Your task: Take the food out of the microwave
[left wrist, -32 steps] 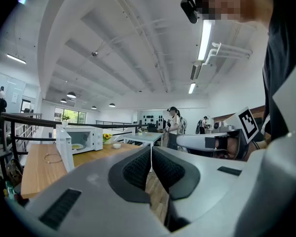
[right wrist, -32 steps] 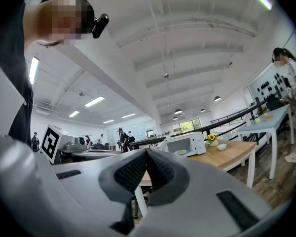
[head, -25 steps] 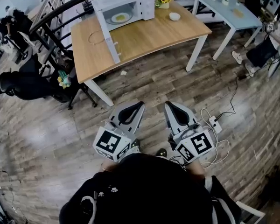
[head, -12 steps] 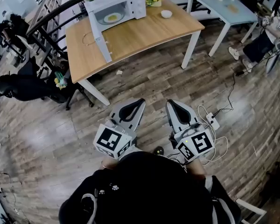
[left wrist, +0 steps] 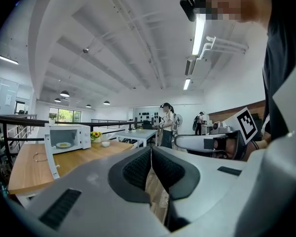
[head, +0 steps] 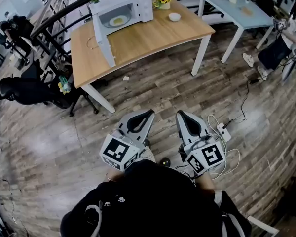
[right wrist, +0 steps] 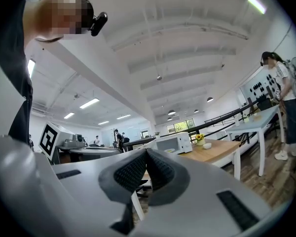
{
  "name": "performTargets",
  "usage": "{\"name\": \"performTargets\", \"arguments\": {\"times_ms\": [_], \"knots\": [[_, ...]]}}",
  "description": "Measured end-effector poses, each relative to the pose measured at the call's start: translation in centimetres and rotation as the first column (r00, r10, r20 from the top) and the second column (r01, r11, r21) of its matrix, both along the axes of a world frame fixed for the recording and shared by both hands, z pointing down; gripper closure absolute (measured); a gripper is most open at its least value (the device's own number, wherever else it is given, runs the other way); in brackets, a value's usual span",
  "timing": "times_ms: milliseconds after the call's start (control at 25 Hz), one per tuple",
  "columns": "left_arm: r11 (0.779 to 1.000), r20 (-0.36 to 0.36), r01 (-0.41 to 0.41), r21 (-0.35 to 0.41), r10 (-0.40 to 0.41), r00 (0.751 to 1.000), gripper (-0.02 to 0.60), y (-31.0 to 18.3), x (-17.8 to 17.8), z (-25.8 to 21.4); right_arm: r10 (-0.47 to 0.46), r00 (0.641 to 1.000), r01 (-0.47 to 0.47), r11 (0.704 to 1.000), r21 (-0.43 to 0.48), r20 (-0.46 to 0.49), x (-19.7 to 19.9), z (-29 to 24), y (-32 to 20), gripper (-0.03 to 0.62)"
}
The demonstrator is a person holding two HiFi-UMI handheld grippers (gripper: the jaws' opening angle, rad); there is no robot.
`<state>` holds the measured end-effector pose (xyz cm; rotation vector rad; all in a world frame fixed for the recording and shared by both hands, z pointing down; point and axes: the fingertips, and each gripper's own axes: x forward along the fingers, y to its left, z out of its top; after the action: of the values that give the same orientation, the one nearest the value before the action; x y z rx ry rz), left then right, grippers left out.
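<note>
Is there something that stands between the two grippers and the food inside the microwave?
Nothing visible blocks it. The microwave door stands open, so the plate of food inside is exposed. Only floor and the near part of the wooden table lie between it and the left gripper and right gripper, both shut and empty.

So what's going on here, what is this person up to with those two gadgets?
A person stands back from the wooden table, holding the left hand-held gripper and the right hand-held gripper. Both are shut with nothing between their jaws. On the table the microwave has its door swung open, and the plate of food sits inside, not yet taken out.
</note>
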<state>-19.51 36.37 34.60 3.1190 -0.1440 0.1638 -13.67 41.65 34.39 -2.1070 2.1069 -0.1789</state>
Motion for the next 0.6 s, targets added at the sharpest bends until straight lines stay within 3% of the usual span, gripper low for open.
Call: {"name": "performTargets", "arguments": {"times_ms": [240,600], "knots": [[1.0,-0.003,-0.012,-0.024,0.012,1.0,0.565,-1.9,2.0,0.6,0.003,1.0,-0.003,1.0,-0.023,0.001,1.6,0.5,-1.5,0.592],[0.997,-0.044,-0.08,-0.02,0.079,0.996,0.565,-6.8,9.0,0.7,0.061,0.998,-0.063,0.997,-0.05,-0.032,7.7,0.3,-5.5,0.592]]}}
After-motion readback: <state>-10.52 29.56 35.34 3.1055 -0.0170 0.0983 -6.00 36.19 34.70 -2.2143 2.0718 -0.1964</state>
